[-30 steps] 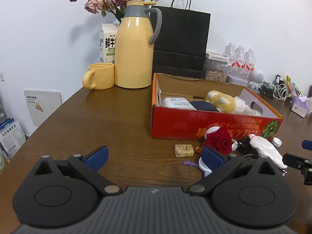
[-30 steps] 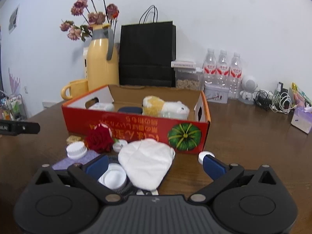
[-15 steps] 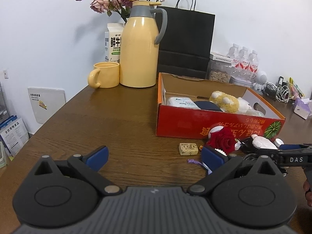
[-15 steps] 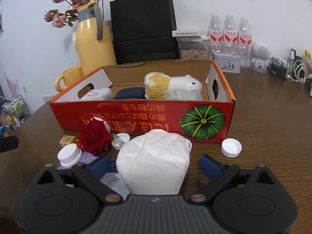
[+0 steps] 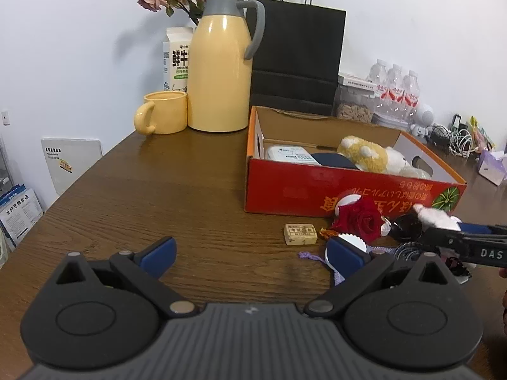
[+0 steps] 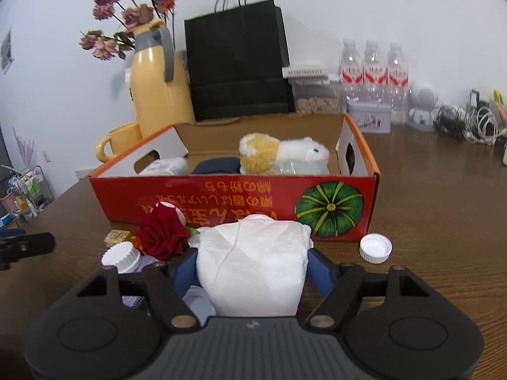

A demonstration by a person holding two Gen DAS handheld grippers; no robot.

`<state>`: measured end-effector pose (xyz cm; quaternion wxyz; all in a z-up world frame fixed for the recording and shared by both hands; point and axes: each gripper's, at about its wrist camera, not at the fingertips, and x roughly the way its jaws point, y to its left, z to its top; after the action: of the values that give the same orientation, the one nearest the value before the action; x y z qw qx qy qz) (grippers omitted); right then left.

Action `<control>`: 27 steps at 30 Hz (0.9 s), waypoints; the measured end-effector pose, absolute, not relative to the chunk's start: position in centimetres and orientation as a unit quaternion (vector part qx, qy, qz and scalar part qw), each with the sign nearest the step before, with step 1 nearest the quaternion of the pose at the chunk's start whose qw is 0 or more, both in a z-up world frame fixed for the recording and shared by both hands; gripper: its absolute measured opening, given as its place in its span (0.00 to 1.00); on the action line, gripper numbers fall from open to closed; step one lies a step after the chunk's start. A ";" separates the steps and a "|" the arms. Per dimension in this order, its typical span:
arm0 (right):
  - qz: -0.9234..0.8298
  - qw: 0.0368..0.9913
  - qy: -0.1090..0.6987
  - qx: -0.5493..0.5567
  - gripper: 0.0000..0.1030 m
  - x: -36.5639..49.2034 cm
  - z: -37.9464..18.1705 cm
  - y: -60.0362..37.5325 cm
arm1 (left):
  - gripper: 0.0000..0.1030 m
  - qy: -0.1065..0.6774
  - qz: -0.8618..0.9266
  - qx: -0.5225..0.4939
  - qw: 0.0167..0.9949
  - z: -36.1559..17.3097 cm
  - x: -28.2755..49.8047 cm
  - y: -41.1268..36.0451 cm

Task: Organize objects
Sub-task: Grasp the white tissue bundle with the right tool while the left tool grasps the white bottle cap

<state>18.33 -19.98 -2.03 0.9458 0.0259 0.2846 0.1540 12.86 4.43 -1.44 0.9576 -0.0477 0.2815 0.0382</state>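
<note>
A white fabric bundle (image 6: 253, 269) lies on the wooden table in front of the red cardboard box (image 6: 221, 196). My right gripper (image 6: 252, 266) straddles it. Its jaws are closing, and the blue pads (image 6: 185, 269) touch both sides of the bundle. The left wrist view shows this gripper (image 5: 459, 237) at the far right. A red rose (image 6: 161, 234), a white-capped bottle (image 6: 120, 256), a loose white cap (image 6: 375, 248) and a small beige block (image 5: 301, 233) lie nearby. My left gripper (image 5: 250, 253) hovers open over bare table with nothing between its fingers.
The box holds a plush toy (image 6: 279, 153), a dark item and a white pack. Behind it stand a yellow thermos (image 5: 218, 63), a yellow mug (image 5: 164, 112), a milk carton, a black paper bag (image 5: 298, 60) and water bottles (image 6: 374, 72). Tangled cables (image 6: 469, 120) lie at the far right.
My right gripper has moved forward over the white bundle, and its jaws have narrowed until the pads meet its sides. It has entered the left wrist view from the right. My left gripper has barely shifted.
</note>
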 end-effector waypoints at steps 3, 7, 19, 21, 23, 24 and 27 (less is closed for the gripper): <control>0.155 0.952 0.262 0.021 0.70 17.5 -1.7 -20.1 | 1.00 0.286 0.033 -0.042 0.957 -1.6 13.2 3.8; 0.151 0.961 0.230 0.019 0.70 16.5 -1.3 -20.7 | 1.00 0.293 0.017 -0.031 0.955 -1.9 14.0 2.4; 0.142 0.970 0.197 0.010 0.70 15.5 -1.5 -21.1 | 1.00 0.318 -0.016 -0.019 0.948 -3.1 17.3 -1.4; 0.145 0.970 0.195 0.007 0.70 15.4 -1.5 -21.0 | 1.00 0.320 -0.019 -0.017 0.947 -3.3 17.6 -1.7; 0.146 0.970 0.193 0.005 0.70 15.3 -1.6 -20.9 | 1.00 0.320 -0.020 -0.012 0.947 -3.4 17.8 -2.0; 0.147 0.970 0.192 0.004 0.70 15.3 -1.6 -20.8 | 0.98 0.320 -0.021 -0.011 0.947 -3.4 17.8 -2.1; 0.148 0.970 0.191 0.003 0.70 15.3 -1.6 -20.8 | 0.81 0.324 -0.026 -0.015 0.945 -3.6 18.0 -2.3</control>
<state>15.27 -20.80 -1.64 0.9703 0.0035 0.1913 0.1479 18.04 -2.26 -3.60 0.9455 -0.0145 0.3243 -0.0263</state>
